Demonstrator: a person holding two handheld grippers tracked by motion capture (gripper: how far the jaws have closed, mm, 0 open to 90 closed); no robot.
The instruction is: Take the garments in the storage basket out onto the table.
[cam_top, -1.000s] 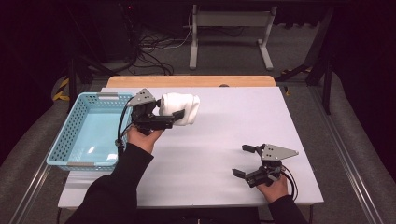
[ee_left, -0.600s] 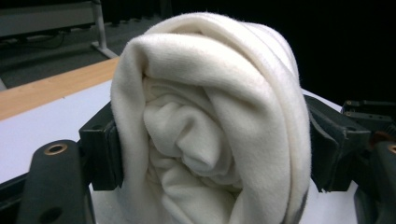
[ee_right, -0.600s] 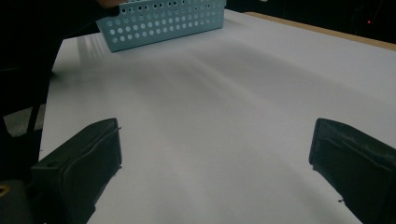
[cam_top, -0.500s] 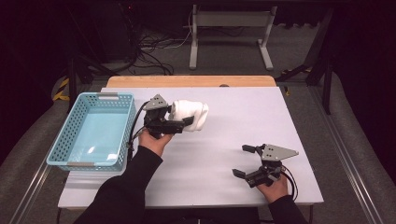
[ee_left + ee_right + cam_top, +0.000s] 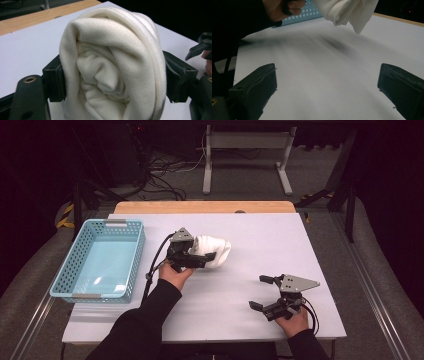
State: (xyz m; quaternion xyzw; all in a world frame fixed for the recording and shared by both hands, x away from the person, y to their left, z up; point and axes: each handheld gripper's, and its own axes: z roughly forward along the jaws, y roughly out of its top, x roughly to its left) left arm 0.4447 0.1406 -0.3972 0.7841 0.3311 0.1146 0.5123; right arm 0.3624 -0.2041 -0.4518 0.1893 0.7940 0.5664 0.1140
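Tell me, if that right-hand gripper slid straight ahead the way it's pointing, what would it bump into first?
Probably nothing close: ahead of the open right gripper lies bare table. Farther along that line hangs the white cloth in the left gripper, though depth is hard to judge.

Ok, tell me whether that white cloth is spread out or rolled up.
Rolled up. The white cloth is a tight bundle with spiralling folds at its end, clamped between the left gripper's jaws.

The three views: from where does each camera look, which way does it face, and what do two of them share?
High view: above the person's side, facing forward and down on the table; both forearms enter from below.
Left gripper view: rides the left hand-held gripper, looking along its jaws, shut on the white cloth.
Right gripper view: rides the right hand-held gripper, open, facing across the table.
Shared: the cloth and the blue basket.
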